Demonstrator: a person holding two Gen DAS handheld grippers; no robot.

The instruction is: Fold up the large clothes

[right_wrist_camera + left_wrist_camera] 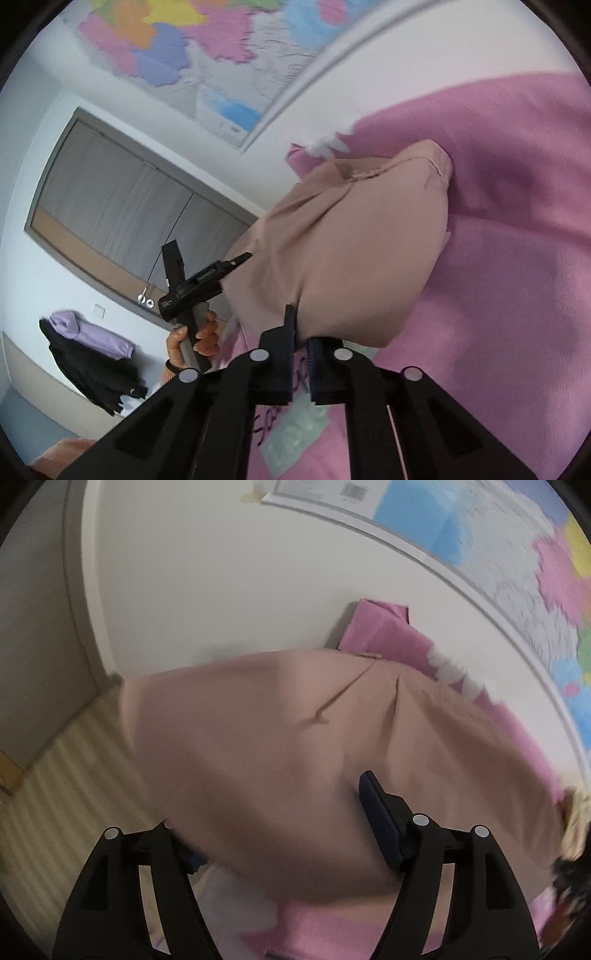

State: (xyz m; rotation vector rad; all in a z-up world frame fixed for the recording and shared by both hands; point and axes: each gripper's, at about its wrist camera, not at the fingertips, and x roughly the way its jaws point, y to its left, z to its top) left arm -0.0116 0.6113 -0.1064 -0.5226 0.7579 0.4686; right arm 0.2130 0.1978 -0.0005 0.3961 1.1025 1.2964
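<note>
A beige garment (280,746) hangs bunched over pink fabric (332,923) in the left wrist view. My left gripper (266,801) is open wide around its lower fold. The blue pad (380,823) of one finger lies against the cloth, and the cloth covers the other finger. In the right wrist view the same beige garment (354,243) droops in a rounded lump. My right gripper (301,350) is shut on its lower edge. To the left, a hand (199,336) holds the left gripper (207,266) beside the garment.
The pink fabric (509,258) spreads wide under the garment and bears printed lettering (284,421). A coloured map (207,48) hangs on the white wall. A grey door (122,206) and hanging purple and black clothes (92,347) are on the left. Striped flooring (55,805) shows beyond the fabric's edge.
</note>
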